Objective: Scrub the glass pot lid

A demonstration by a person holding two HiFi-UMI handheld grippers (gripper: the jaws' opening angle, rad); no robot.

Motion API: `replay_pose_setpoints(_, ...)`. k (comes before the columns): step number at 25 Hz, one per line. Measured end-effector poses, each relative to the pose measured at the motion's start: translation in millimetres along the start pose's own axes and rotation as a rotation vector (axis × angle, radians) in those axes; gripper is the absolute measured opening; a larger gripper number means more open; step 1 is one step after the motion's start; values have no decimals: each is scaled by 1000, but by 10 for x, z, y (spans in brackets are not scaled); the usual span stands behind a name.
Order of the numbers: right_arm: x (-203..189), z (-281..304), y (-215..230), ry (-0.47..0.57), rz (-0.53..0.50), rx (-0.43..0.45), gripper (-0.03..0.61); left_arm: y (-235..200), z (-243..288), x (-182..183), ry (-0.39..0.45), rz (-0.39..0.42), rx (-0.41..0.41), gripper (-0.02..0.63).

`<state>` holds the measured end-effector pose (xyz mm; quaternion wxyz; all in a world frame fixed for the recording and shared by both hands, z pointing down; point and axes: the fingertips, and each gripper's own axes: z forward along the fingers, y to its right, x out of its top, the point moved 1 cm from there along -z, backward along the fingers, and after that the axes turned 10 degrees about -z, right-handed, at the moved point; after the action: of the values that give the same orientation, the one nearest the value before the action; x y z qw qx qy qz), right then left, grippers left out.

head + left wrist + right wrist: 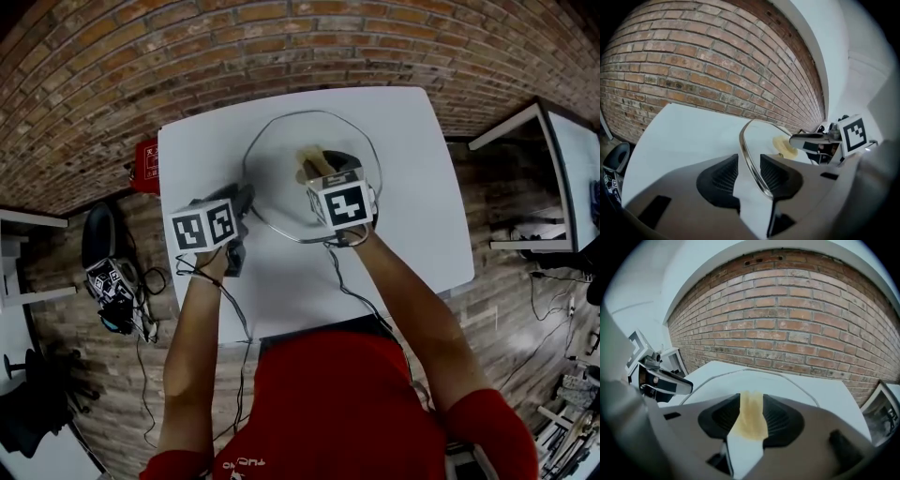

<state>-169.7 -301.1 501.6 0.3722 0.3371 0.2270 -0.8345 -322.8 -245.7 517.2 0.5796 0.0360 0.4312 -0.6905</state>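
At the centre of the head view, the glass pot lid (281, 173) lies on the white table (202, 155). The left gripper (749, 164) stands wide, straddling the lid's metal rim (743, 143) without clamping. The right gripper (751, 401) is wide too, with a yellow sponge (751, 423) loose between its jaws. The lid is likely stiff, slick, breakable and fairly heavy, so grip the rim firmly and scrub gently.

Red-brown brick wall (281, 47) behind, white table (422, 187) against it, floor seemingly of the same brick, small red box (147, 164) by the table's left edge, second white table (577, 159) at right, loose cables (548, 291) on the floor
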Motion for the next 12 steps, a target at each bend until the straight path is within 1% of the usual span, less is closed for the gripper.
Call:
replay_pose_setpoints(1,35,-56,10,34,0,-3,149,-7,-69,51,39,4,6,137)
replay_pose_setpoints(3,149,-203,35,122,-6,-11,149,1,-237,202,147,26,18,137)
replay_pose_setpoints(5,295,-379,57,227,-22,-19,147,80,-439,387,279,77,16,135)
replay_pose_setpoints(8,497,-630,79,360,-41,-34,147,341,-740,626,449,170,-30,133)
replay_pose_setpoints(10,615,-761,80,422,-52,-39,146,540,-895,742,531,234,-54,116)
replay_pose_setpoints(12,722,-869,70,468,-68,-35,143,746,-1001,827,590,305,-67,91)
